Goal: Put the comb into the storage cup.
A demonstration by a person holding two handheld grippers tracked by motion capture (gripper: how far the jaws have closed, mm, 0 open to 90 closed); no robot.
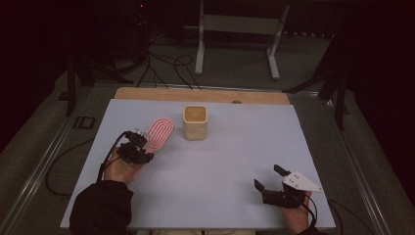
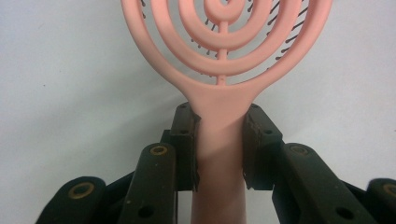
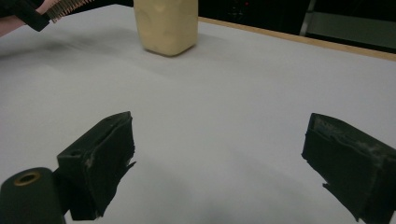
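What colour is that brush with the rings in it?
The brush is pink, clearest in the left gripper view.

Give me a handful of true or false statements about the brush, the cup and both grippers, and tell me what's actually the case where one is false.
1. The left gripper is shut on the pink brush by its handle. True.
2. The right gripper holds the cream cup. False: its jaws stand open with nothing between them.
3. The cup lies on its side. False: it stands upright.
4. The brush is left of the cup in the high view. True.
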